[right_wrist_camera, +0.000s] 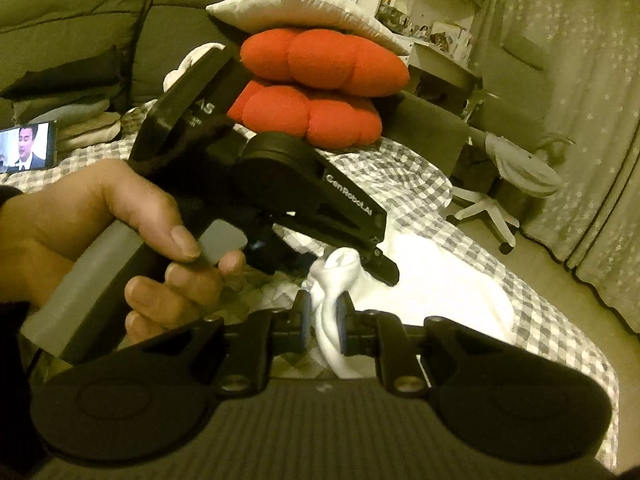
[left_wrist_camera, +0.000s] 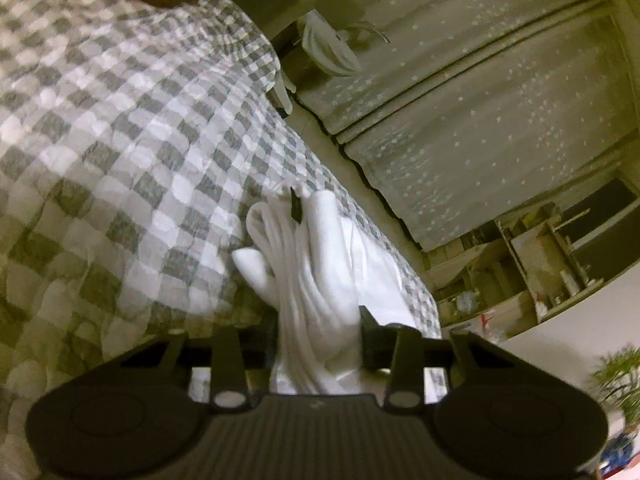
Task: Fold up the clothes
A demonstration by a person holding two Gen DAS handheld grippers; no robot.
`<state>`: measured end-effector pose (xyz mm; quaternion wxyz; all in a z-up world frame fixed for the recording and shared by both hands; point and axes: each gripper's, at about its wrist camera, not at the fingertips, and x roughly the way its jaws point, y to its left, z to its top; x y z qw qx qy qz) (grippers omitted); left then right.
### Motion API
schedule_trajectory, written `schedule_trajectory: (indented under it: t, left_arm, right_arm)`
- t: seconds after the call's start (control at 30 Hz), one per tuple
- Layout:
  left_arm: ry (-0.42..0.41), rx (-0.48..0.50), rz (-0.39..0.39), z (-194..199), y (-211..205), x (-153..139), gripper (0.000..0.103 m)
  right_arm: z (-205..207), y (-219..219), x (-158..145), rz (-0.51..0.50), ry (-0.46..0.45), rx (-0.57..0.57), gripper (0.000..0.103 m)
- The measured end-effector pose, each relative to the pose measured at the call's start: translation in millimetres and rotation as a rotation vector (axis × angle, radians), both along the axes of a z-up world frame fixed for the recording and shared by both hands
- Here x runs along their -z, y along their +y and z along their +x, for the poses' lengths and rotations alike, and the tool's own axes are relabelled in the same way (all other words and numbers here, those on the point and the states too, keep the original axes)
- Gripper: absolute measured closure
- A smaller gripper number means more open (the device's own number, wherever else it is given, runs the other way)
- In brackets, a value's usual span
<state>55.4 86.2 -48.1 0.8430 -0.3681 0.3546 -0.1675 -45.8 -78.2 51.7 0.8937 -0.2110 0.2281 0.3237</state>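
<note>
The left claw [left_wrist_camera: 318,320] is pinching a bunched white garment [left_wrist_camera: 308,272] between its closed jaws, and the right claw [right_wrist_camera: 324,320] is clamping the same white cloth, which is bulging up above its blue pads [right_wrist_camera: 306,316]. In the right wrist view, the left claw is reaching in from the left, gripped by a bare hand [right_wrist_camera: 120,240]. The rest of the garment is lying on the checkered bed cover [left_wrist_camera: 120,140], near the bed's edge along the starred curtain [left_wrist_camera: 500,120]. Red cushions [right_wrist_camera: 320,92] are sitting stacked at the far end of the bed.
</note>
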Motion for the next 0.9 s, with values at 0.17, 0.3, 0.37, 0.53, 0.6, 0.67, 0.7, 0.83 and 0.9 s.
schedule_trajectory:
  t: [0.17, 0.3, 0.37, 0.53, 0.6, 0.67, 0.7, 0.83, 0.9]
  left_arm:
    - [-0.016, 0.004, 0.042, 1.8, -0.6, -2.2, 0.068]
    - [-0.014, 0.009, 0.059, 3.5, 0.0, -1.6, 0.069]
    - [-0.017, 0.010, 0.069, 3.5, -1.3, -2.4, 0.069]
    - [-0.036, 0.014, 0.104, 2.4, -6.3, -3.7, 0.069]
    - [-0.038, 0.015, 0.103, 2.6, -5.0, -2.8, 0.069]
    - [-0.038, 0.015, 0.105, 3.0, -4.6, -2.6, 0.069]
    - [-0.039, 0.015, 0.107, 2.9, -4.9, -2.7, 0.069]
    - [-0.044, 0.012, 0.116, 2.0, -6.3, -3.4, 0.069]
    - [-0.044, 0.012, 0.115, 2.2, -5.6, -3.4, 0.069]
  right_arm:
    - [4.4, -5.3, 2.1, 0.037, 0.042, -0.016, 0.082]
    - [1.6, -29.2, -12.5, 0.143, 0.064, -0.073, 0.082]
    - [9.1, -50.4, -23.1, 0.245, 0.090, -0.031, 0.082]
    - [41.2, -78.9, -19.3, 0.342, 0.184, 0.205, 0.082]
    - [52.7, -81.1, -12.3, 0.347, 0.235, 0.278, 0.082]
    - [55.7, -82.9, -9.5, 0.349, 0.252, 0.304, 0.082]
    - [56.9, -83.8, -8.4, 0.350, 0.258, 0.315, 0.083]
    - [61.4, -87.4, -3.7, 0.354, 0.285, 0.357, 0.090]
    - [62.7, -88.7, -2.8, 0.356, 0.291, 0.373, 0.090]
